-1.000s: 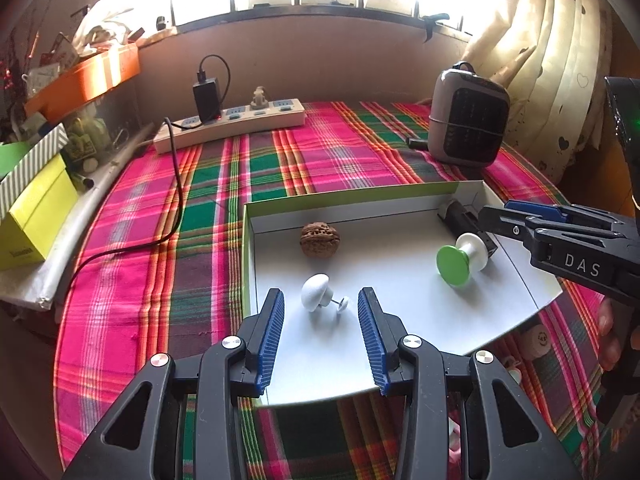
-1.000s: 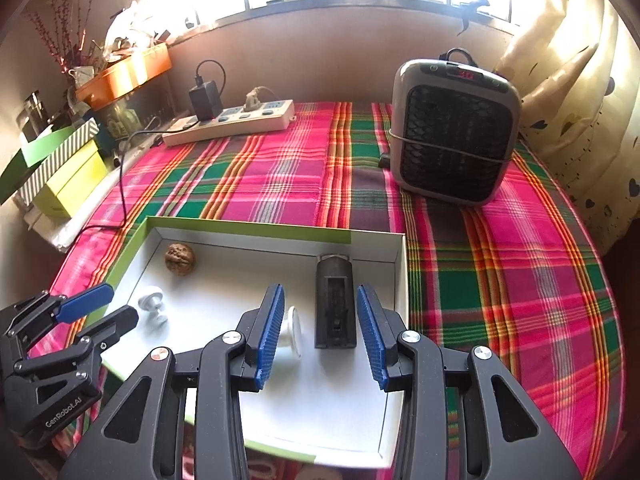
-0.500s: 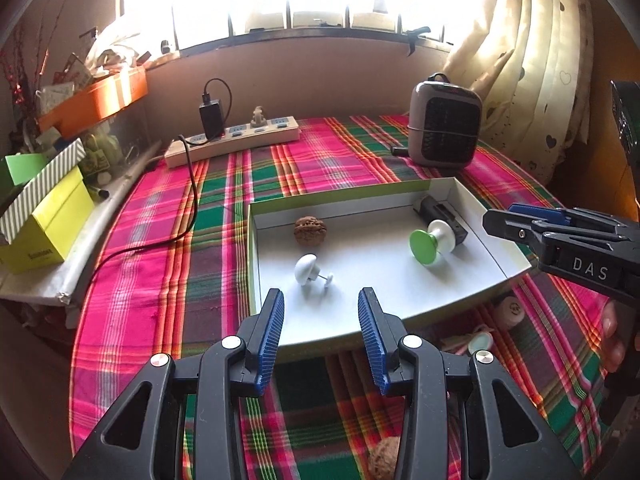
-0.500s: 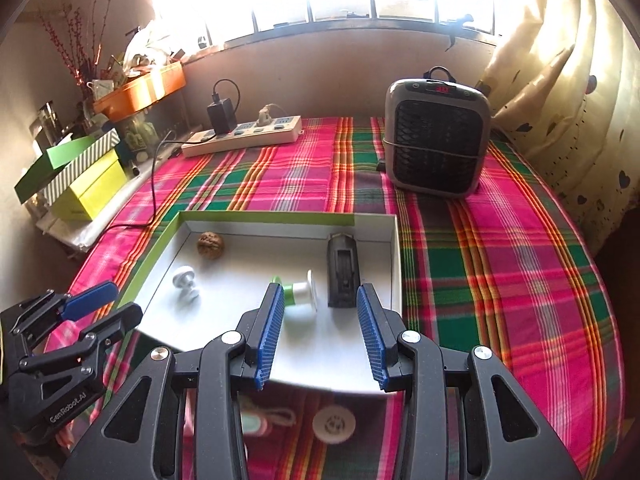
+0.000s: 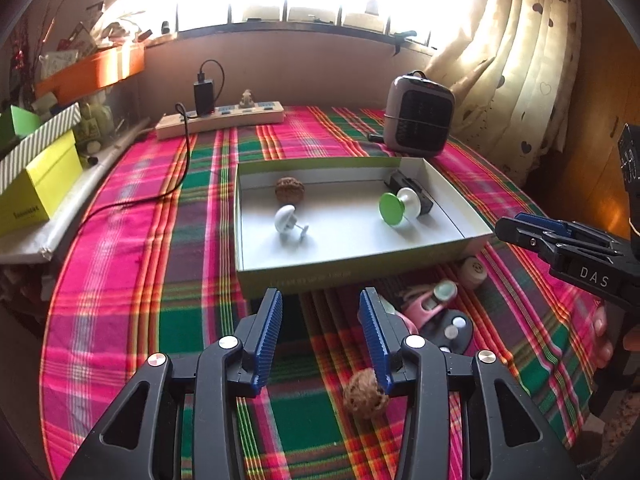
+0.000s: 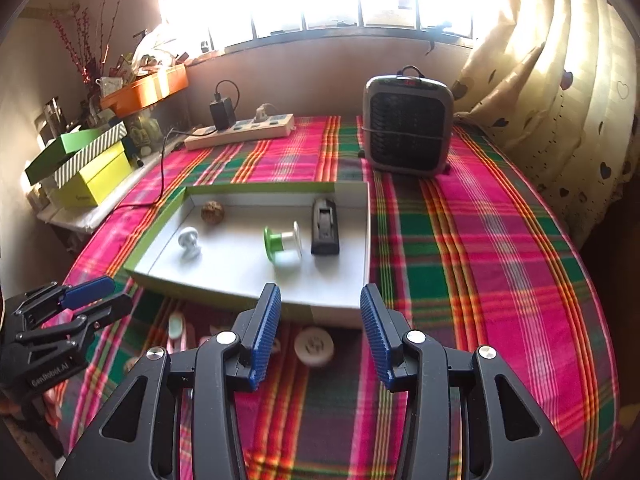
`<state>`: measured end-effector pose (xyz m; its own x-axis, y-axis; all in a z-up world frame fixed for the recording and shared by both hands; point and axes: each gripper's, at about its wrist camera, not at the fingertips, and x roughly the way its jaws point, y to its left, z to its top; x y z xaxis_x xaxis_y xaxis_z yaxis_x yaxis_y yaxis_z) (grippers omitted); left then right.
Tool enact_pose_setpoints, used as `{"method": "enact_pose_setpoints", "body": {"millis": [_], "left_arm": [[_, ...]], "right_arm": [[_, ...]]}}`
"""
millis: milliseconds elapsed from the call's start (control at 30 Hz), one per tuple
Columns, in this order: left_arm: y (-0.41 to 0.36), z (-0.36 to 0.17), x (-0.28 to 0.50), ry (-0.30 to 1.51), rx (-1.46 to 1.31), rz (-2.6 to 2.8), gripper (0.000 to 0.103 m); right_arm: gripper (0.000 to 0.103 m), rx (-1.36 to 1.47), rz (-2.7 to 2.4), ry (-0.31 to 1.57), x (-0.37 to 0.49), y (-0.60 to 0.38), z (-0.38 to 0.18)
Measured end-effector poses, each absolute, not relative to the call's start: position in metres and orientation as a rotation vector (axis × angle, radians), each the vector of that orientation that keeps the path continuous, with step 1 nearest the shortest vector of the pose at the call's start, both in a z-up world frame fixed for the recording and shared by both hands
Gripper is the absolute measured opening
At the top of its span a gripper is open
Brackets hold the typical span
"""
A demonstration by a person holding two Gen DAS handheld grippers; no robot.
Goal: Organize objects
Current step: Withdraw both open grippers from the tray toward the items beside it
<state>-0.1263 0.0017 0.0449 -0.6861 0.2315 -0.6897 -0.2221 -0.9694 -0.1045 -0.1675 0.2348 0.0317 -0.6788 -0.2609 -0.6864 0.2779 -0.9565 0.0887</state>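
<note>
A shallow box with a green rim and white floor lies on the plaid cloth. Inside it are a walnut, a white knob, a green-and-white spool and a black device. In front of the box lie a second walnut, a pink item and a round white disc. My left gripper and right gripper hover before the box, jaws opening, nothing between them.
A grey heater stands behind the box at right. A power strip with a charger and cable lies at the back. Yellow and striped boxes sit left; a curtain hangs right.
Both grippers have drawn back from over the box toward the near side, so the box now lies farther off and the loose items in front of it have come into view.
</note>
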Motion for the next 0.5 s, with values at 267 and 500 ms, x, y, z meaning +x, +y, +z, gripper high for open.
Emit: {"method": "enact_pose_setpoints", "body": {"millis": [267,500], "left_arm": [[-0.003,0.034,-0.106,-0.029,-1.118,2.602,0.042],[0.002,0.022,-0.097,-0.053,-1.147,2.544,0.043]], "right_arm": [[0.043,1.093,-2.619,-0.006,-0.153,0.244,0.019],[0.044,1.103,-2.596,0.024,-0.143,0.245,0.011]]}}
